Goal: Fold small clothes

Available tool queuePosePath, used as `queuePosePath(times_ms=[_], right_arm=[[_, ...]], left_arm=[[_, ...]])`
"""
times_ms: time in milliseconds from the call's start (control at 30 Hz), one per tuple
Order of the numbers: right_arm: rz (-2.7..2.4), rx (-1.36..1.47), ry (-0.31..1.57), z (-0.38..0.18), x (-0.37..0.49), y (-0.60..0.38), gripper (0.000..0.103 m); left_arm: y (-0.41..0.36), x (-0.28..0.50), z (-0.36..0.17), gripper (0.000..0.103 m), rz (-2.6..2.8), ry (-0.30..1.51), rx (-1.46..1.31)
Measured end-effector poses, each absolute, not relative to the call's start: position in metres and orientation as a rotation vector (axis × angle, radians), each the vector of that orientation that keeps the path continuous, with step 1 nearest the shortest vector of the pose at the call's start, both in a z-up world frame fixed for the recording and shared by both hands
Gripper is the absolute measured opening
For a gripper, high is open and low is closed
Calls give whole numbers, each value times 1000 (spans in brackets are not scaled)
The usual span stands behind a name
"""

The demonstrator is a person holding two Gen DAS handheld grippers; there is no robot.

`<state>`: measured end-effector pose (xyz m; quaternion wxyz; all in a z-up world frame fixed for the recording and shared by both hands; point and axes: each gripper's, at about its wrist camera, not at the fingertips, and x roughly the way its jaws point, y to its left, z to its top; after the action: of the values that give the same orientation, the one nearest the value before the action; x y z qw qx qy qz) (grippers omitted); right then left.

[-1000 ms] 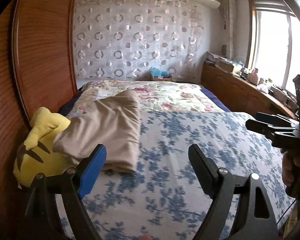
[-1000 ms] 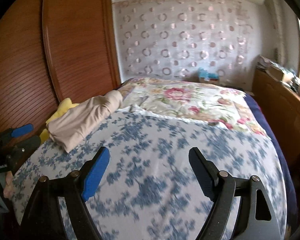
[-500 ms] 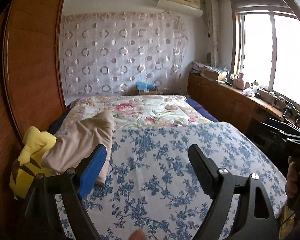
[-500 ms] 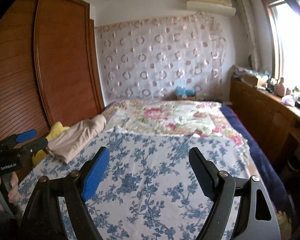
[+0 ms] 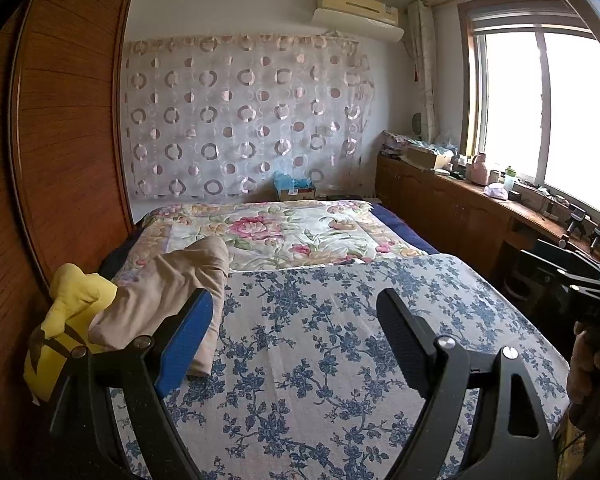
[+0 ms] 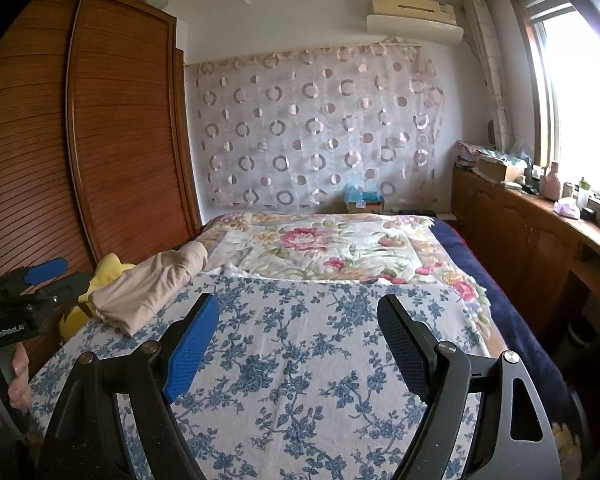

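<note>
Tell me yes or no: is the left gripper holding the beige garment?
No: the left gripper is open and empty above the bedspread, while the beige garment lies folded beside the yellow plush toy.

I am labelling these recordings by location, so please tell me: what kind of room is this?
Most likely a home bedroom. A bed with floral covers fills the middle, a wooden wardrobe stands along one side, and an air conditioner hangs above a patterned curtain on the far wall.
</note>
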<state>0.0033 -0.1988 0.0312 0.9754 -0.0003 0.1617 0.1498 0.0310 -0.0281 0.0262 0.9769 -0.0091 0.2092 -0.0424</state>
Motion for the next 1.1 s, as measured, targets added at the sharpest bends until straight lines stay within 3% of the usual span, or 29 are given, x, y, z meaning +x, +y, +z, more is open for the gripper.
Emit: queuePosePath(times_ms=[1100], right_arm=[[308, -1, 320, 32, 11, -213, 83]], left_arm=[[-26, 27, 29, 85, -85, 413, -19]])
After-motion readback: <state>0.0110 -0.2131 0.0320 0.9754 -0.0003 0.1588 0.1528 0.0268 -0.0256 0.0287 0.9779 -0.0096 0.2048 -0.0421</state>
